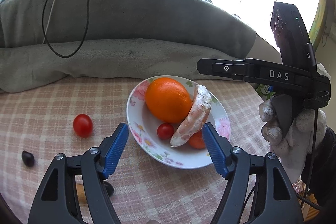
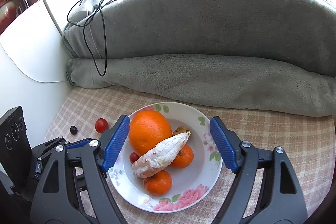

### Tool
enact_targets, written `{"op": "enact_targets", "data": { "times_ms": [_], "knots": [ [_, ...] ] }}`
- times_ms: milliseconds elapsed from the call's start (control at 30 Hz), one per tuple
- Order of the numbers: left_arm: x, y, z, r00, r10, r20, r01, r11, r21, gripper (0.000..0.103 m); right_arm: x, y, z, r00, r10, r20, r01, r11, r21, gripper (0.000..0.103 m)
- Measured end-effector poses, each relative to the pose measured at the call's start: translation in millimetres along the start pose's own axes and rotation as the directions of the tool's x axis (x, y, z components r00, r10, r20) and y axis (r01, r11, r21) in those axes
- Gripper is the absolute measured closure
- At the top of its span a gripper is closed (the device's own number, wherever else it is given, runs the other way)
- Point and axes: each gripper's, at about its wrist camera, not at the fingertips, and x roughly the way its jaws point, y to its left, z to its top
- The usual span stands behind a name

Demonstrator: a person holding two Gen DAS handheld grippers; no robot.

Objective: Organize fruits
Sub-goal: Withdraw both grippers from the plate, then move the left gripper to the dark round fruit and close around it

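Observation:
A floral white bowl (image 1: 220, 117) (image 2: 210, 177) sits on the checked tablecloth. It holds a large orange (image 1: 168, 100) (image 2: 149, 133), a peeled pomelo segment (image 1: 194, 117) (image 2: 161, 155), a cherry tomato (image 1: 165, 131) (image 2: 133, 157), two mandarins (image 2: 158, 182) (image 2: 183, 156) and a brownish fruit (image 2: 180, 130). Another cherry tomato (image 1: 82, 125) (image 2: 101, 125) and a dark grape (image 1: 28, 158) (image 2: 73, 129) lie on the cloth left of the bowl. My left gripper (image 1: 166, 129) is open and empty, just above the bowl's near left rim. My right gripper (image 2: 170, 123) is open and empty over the bowl.
A grey blanket (image 1: 126, 39) (image 2: 210, 56) is piled along the back of the table, with black cables (image 1: 63, 14) (image 2: 98, 35) over it. A dark fruit (image 1: 109, 188) and a tan object (image 1: 80, 192) lie under the left gripper. The right hand-held unit (image 1: 294, 81) shows at right.

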Motion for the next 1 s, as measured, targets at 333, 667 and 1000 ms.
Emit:
{"op": "enact_targets", "data": {
  "times_ms": [333,667,1000],
  "knots": [
    [-14.9,10.9,-1.3,0.999,0.047,0.024,-0.047,0.999,-0.006,0.026,-14.3,12.5,-2.1,0.999,0.024,0.043,-0.024,1.0,-0.017,0.013],
    [-39.2,44.3,-8.1,0.989,0.14,0.044,-0.138,0.989,-0.044,0.026,-22.8,34.6,-5.0,0.997,0.055,0.06,-0.051,0.997,-0.056,0.013],
    [-61.8,86.6,-16.5,0.968,0.245,0.049,-0.238,0.965,-0.108,0.026,-24.4,58.9,-9.7,0.993,0.108,0.048,-0.102,0.988,-0.112,0.013]
  ]
}}
